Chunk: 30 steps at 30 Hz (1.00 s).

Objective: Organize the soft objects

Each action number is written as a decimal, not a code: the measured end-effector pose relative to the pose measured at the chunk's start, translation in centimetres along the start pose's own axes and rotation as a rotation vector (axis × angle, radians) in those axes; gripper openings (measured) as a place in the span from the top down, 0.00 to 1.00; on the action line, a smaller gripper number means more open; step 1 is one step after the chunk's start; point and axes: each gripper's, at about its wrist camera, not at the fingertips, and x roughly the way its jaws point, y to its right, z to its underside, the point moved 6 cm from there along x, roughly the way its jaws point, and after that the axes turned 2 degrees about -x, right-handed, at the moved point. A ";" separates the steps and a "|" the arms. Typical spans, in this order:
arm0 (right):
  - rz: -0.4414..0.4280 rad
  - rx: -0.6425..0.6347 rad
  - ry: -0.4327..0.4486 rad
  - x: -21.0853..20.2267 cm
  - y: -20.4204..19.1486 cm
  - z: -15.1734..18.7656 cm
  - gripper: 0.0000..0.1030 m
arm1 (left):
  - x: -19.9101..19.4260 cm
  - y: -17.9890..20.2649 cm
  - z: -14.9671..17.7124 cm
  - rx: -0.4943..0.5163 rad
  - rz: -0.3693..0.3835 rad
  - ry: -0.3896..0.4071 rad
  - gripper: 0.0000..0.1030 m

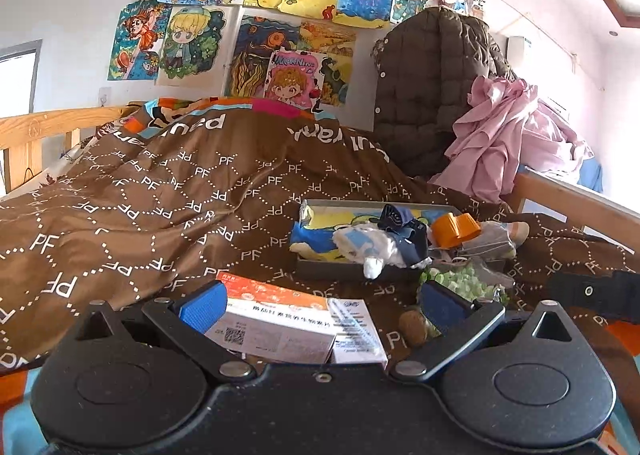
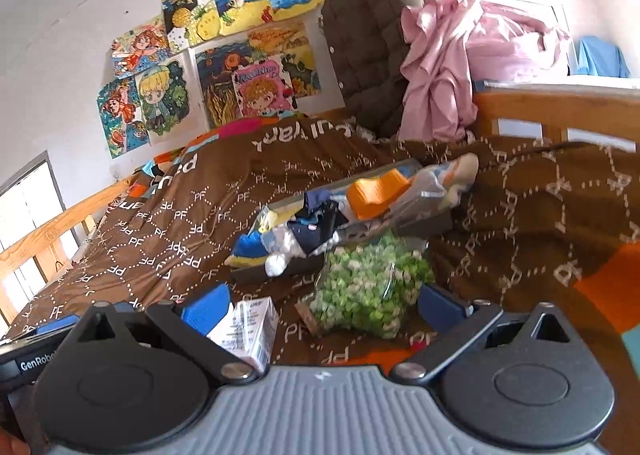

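A grey tray sits on the brown bedspread and holds soft things: a blue-and-yellow cloth, a white plush, a dark blue fabric piece and an orange cap. A clear bag of green foam bits lies in front of the tray. My left gripper is open, with an orange-and-white box lying between its fingers. My right gripper is open just before the green bag, beside a white carton.
The brown patterned bedspread covers the bed, which has wooden rails. A dark quilted jacket and pink clothes are heaped at the far right. Drawings hang on the wall. A small brown cork-like piece lies near the bag.
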 end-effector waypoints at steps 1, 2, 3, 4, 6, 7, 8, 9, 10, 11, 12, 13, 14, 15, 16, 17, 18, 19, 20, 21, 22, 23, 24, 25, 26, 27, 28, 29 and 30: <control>-0.005 0.007 -0.010 0.1 -0.1 0.2 0.00 | -0.1 -0.2 0.1 -0.002 0.001 -0.004 0.01; -0.015 0.013 -0.023 0.3 -0.3 0.5 0.00 | -0.1 -0.4 0.2 -0.004 0.000 -0.009 0.01; -0.020 0.015 -0.034 0.4 -0.5 0.8 0.00 | -0.1 -0.5 0.3 -0.006 -0.003 -0.011 0.01; -0.021 0.012 -0.042 0.5 -0.6 1.0 0.00 | -0.2 -0.7 0.4 -0.006 -0.006 -0.013 0.01; -0.017 0.004 -0.051 0.8 -0.9 1.3 0.00 | -0.2 -1.2 0.6 -0.007 -0.013 -0.016 0.01; -0.015 0.002 -0.053 0.9 -1.0 1.4 0.00 | -0.1 -1.4 0.6 -0.004 -0.019 -0.015 0.01; -0.013 0.003 -0.054 0.9 -1.0 1.4 0.00 | -0.1 -1.6 0.7 0.003 -0.027 -0.011 0.01; -0.011 0.005 -0.057 1.0 -1.0 1.5 0.00 | -0.1 -1.9 0.7 0.011 -0.035 -0.005 0.01; -0.009 0.007 -0.060 1.1 -1.0 1.6 0.00 | 0.0 -2.0 0.7 0.015 -0.041 0.000 0.01; -0.006 0.011 -0.063 1.2 -0.9 1.6 0.00 | 0.0 -2.3 0.8 0.019 -0.045 0.003 0.01; -0.003 0.017 -0.067 1.3 -0.8 1.7 0.00 | 0.1 -2.5 0.9 0.019 -0.047 0.005 0.01; -0.001 0.022 -0.070 1.4 -0.8 1.8 0.00 | 0.1 -2.6 1.0 0.019 -0.048 0.007 0.01; 0.001 0.024 -0.072 1.5 -0.8 1.8 0.00 | 0.3 -2.8 1.2 0.019 -0.048 0.006 0.01; 0.003 0.020 -0.073 1.6 -0.8 1.9 0.00 | 0.4 -2.9 1.3 0.019 -0.049 0.004 0.01; 0.007 0.012 -0.075 1.6 -0.8 2.0 0.00 | 0.5 -3.0 1.4 0.017 -0.048 0.001 0.01; 0.011 0.004 -0.077 1.7 -1.0 2.1 0.00 | 0.6 -3.0 1.6 0.015 -0.046 -0.002 0.01; 0.013 -0.004 -0.079 1.8 -1.1 2.3 0.00 | 0.7 -3.1 1.7 0.014 -0.043 -0.007 0.01; 0.013 -0.011 -0.081 1.9 -1.3 2.4 0.00 | 0.8 -3.1 1.8 0.014 -0.038 -0.012 0.01; 0.011 -0.017 -0.084 2.0 -1.5 2.5 0.00 | 1.0 -3.2 1.9 0.015 -0.033 -0.015 0.01; 0.009 -0.026 -0.086 2.1 -1.7 2.6 0.00 | 1.1 -3.1 1.9 0.016 -0.027 -0.018 0.01; 0.009 -0.037 -0.087 2.2 -1.9 2.7 0.00 | 1.2 -3.2 2.0 0.016 -0.021 -0.019 0.01; 0.010 -0.047 -0.088 2.3 -2.0 2.8 0.00 | 1.3 -3.2 2.0 0.016 -0.016 -0.020 0.01; 0.010 -0.056 -0.088 2.4 -2.2 2.9 0.00 | 1.4 -3.3 2.1 0.016 -0.013 -0.020 0.01; 0.010 -0.064 -0.090 2.5 -2.4 3.0 0.00 | 1.4 -3.3 2.1 0.016 -0.014 -0.017 0.01; 0.011 -0.073 -0.090 2.7 -2.6 3.1 0.00 | 1.5 -3.4 2.2 0.015 -0.015 -0.016 0.01; 0.015 -0.085 -0.091 2.8 -2.8 3.2 0.00 | 1.6 -3.5 2.3 0.011 -0.016 -0.020 0.01; 0.021 -0.098 -0.089 2.9 -3.0 3.4 0.00 | 1.7 -3.6 2.3 0.004 -0.017 -0.023 0.01; 0.028 -0.106 -0.085 3.0 -3.1 3.5 0.00 | 1.7 -3.7 2.4 -0.004 -0.018 -0.026 0.01; 0.030 -0.109 -0.084 3.2 -3.1 3.6 0.00 | 1.8 -3.8 2.5 -0.011 -0.017 -0.030 0.01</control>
